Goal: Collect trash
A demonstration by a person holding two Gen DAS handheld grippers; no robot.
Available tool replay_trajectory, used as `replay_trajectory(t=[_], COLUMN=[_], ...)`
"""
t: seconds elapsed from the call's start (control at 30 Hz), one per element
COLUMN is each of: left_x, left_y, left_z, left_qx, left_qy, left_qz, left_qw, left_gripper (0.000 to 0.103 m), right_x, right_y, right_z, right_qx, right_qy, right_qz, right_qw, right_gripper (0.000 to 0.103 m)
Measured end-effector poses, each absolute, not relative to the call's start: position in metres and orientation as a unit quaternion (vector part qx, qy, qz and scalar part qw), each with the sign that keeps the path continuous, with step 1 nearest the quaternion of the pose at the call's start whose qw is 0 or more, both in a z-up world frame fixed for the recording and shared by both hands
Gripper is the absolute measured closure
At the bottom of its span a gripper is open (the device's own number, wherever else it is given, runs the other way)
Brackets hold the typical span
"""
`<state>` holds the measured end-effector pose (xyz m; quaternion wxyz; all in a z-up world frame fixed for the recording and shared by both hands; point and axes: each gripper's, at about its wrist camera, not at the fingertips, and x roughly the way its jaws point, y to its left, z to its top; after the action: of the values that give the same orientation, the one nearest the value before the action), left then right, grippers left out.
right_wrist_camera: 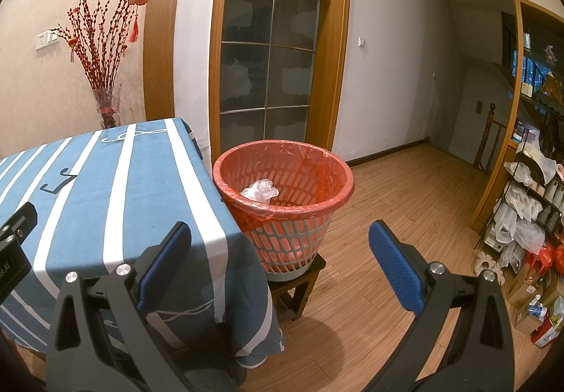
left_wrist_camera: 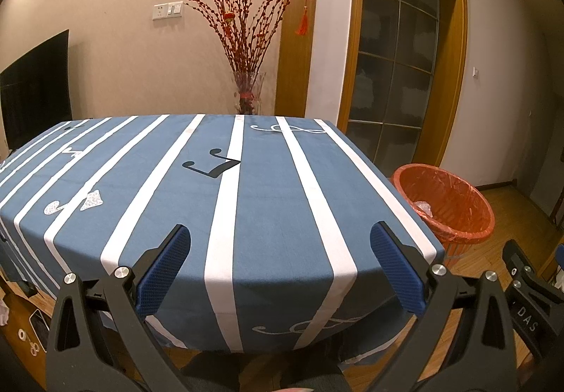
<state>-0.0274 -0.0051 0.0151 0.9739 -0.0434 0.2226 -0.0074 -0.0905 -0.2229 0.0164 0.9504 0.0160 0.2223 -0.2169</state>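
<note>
A grey lattice waste basket (right_wrist_camera: 285,201) with a red liner stands on a small dark stool right of the table; it also shows in the left wrist view (left_wrist_camera: 446,203). A crumpled clear plastic bag (right_wrist_camera: 259,191) lies inside it. My left gripper (left_wrist_camera: 280,251) is open and empty above the near edge of the blue-and-white striped tablecloth (left_wrist_camera: 268,201). My right gripper (right_wrist_camera: 280,251) is open and empty, held in front of the basket near the table's right corner (right_wrist_camera: 225,237). No loose trash shows on the tablecloth.
A glass vase of red branches (left_wrist_camera: 248,92) stands behind the table. A glass door (right_wrist_camera: 271,64) is behind the basket. A rack with bags and boxes (right_wrist_camera: 528,226) lines the right wall. Wooden floor (right_wrist_camera: 405,209) lies right of the basket.
</note>
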Motion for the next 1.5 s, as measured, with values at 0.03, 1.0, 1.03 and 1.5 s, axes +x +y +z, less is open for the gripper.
replay_trajectory(t=[0.03,1.0,1.03,1.5], left_x=[-0.0273,-0.0279,-0.0274,-0.0284], left_y=[-0.0048,-0.0059,-0.0052,-0.0034], left_z=[0.0151,0.0113,0.0111,0.0072], left_qx=[-0.043,-0.043,-0.042,-0.041], left_qy=[0.222,0.225,0.225,0.227], left_qz=[-0.007,-0.008,-0.008,-0.009], left_qw=[0.974,0.973,0.973,0.973], left_gripper=[0.003,0.003,0.003,0.003], right_x=[-0.0904,-0.09,-0.0897,-0.0894], right_y=[-0.223,-0.2221,-0.2219,-0.2216], right_z=[0.0164,0.0164,0.0165,0.0167], right_qx=[0.016,0.016,0.016,0.016], right_qy=[0.222,0.223,0.223,0.223], right_qz=[-0.217,-0.217,-0.217,-0.217], right_qw=[0.95,0.95,0.95,0.95], right_gripper=[0.004,0.004,0.004,0.004])
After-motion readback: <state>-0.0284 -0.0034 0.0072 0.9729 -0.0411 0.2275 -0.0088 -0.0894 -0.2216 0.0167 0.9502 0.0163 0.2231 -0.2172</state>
